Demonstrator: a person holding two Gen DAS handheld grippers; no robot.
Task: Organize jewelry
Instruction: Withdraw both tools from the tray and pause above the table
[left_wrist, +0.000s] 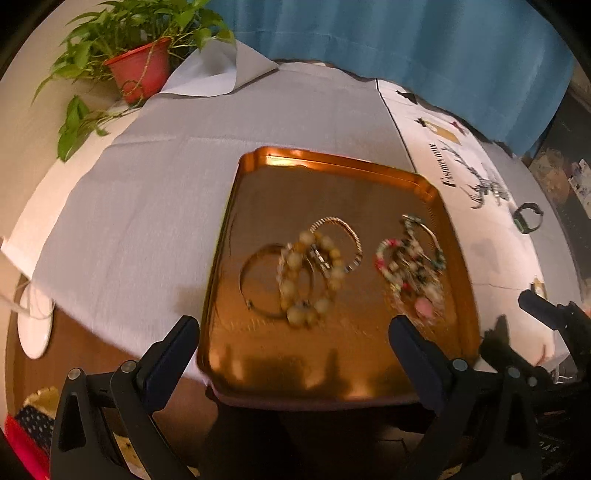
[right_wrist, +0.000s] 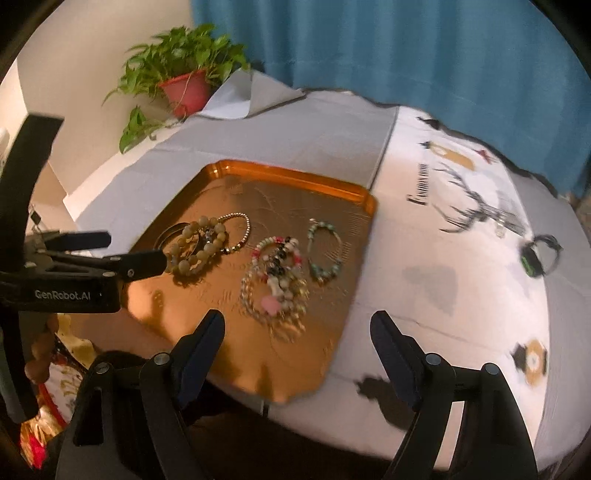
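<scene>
Blurred beaded bracelets (left_wrist: 308, 280), copper tray (left_wrist: 332, 162)

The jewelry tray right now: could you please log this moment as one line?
left gripper: open, empty | right gripper: open, empty | bracelets: piled on copper tray | black band: off tray, on cloth

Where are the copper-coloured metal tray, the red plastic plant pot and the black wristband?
copper-coloured metal tray (left_wrist: 332, 162), left wrist view, far rim.
red plastic plant pot (right_wrist: 186, 92), right wrist view, side wall.
black wristband (right_wrist: 533, 260), right wrist view, near band.

Dim warm light, glare on the tray (left_wrist: 373, 166), motion blur, fisheye-bent edges
</scene>
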